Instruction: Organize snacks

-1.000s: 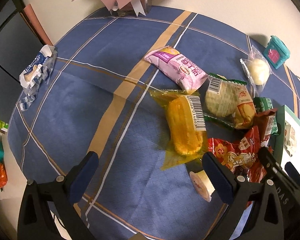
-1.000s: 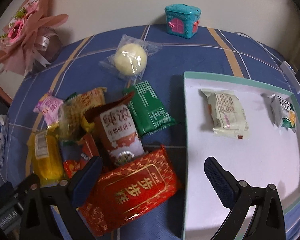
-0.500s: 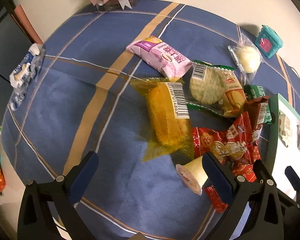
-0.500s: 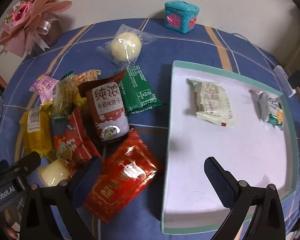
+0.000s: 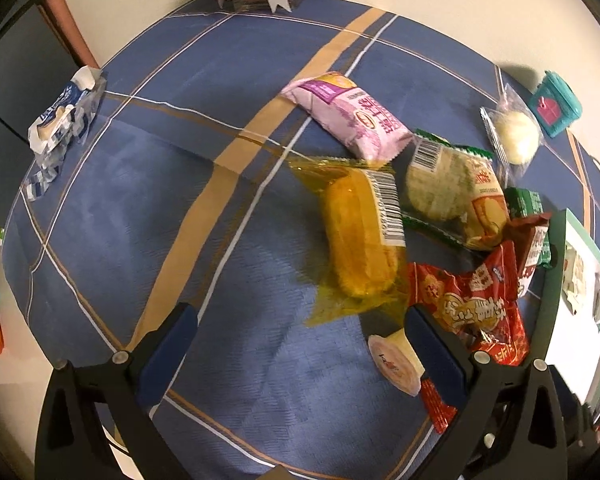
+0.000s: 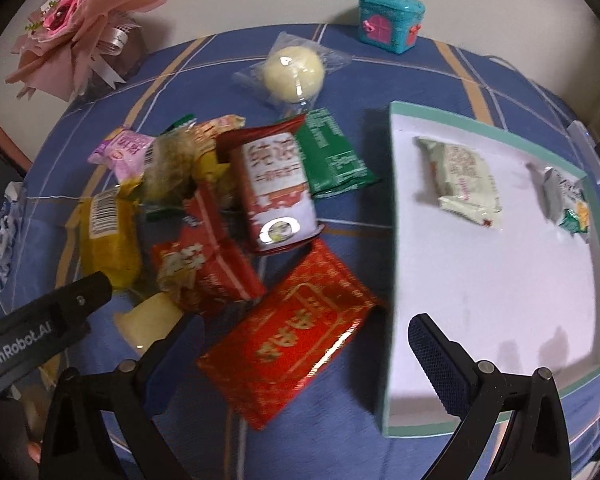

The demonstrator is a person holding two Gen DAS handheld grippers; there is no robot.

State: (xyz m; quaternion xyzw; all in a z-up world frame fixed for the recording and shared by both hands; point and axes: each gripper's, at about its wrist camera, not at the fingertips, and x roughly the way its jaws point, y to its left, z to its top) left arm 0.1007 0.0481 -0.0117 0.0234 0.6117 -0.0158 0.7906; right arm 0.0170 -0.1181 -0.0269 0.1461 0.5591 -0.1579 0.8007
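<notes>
A heap of snacks lies on the blue checked cloth. In the left wrist view I see a yellow cake pack (image 5: 362,236), a pink pack (image 5: 350,114), a rice cracker pack (image 5: 452,196), a red bag (image 5: 476,304) and a small jelly cup (image 5: 396,360). My left gripper (image 5: 300,344) stands open just short of the yellow pack, its right finger beside the cup. In the right wrist view my right gripper (image 6: 300,356) hangs open over a flat red packet (image 6: 296,332), next to the white tray (image 6: 392,264), which holds two packs (image 6: 462,178) (image 6: 568,204).
A clear-wrapped round bun (image 6: 294,70) and a teal toy house (image 6: 392,22) sit at the far side. A pink bouquet (image 6: 80,24) stands at the back left. A blue-white wrapper (image 5: 62,120) lies near the left table edge. The left gripper's body (image 6: 40,328) crosses the right view.
Both grippers stayed open. The right one shifted left, bringing the flat red packet between its fingers. The left view drifted slightly, with the jelly cup now close beside its right finger.
</notes>
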